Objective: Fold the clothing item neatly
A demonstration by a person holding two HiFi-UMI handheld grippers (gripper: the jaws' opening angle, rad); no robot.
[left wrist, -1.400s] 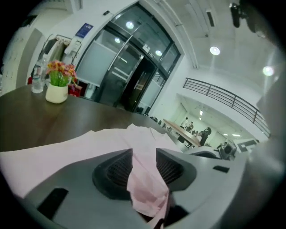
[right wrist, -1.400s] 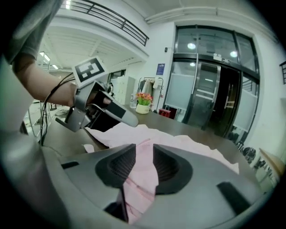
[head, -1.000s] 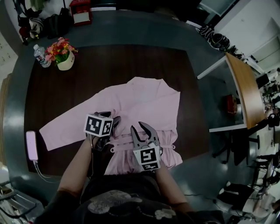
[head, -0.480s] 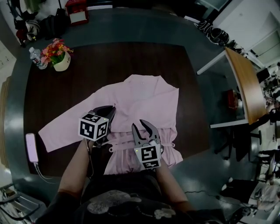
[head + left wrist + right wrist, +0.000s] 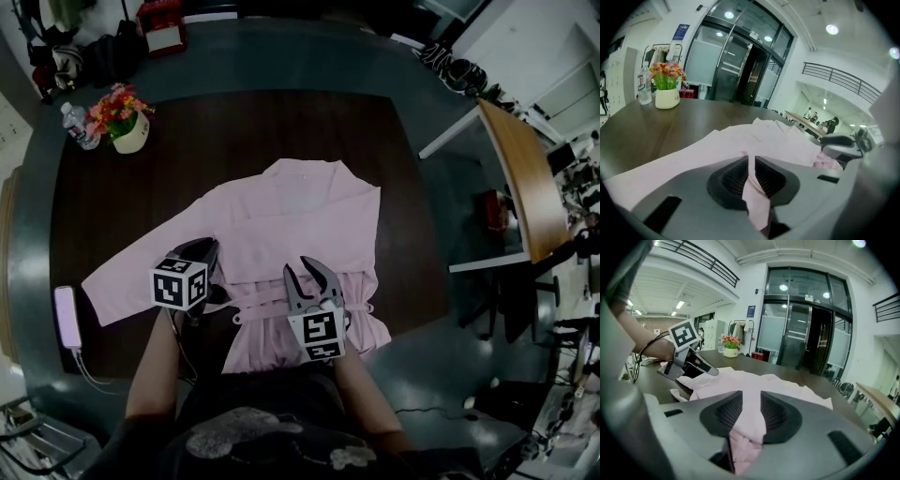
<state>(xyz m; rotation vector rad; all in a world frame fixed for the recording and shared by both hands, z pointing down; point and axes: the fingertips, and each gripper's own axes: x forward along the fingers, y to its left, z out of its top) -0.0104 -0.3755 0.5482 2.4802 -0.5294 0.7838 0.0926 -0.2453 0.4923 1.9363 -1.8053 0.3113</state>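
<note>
As left tongs [image 5: 207, 247] and right tongs [image 5: 299, 266] grip garment [image 5: 300, 206], both slant downward.

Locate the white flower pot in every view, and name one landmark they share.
Head view: flower pot upper left, on the table, far corner.
Left gripper view: upper left, beside a water bottle.
Right gripper view: small, left of centre, far across the table.
Shared landmark: the pink garment, spread in all three.

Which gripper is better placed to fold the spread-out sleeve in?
Left, probably. The left gripper is shut on a thin fold of the garment right by the spread sleeve, so it can carry that side across. The right gripper grips bunched fabric at the lower middle, farther from the sleeve.
</note>
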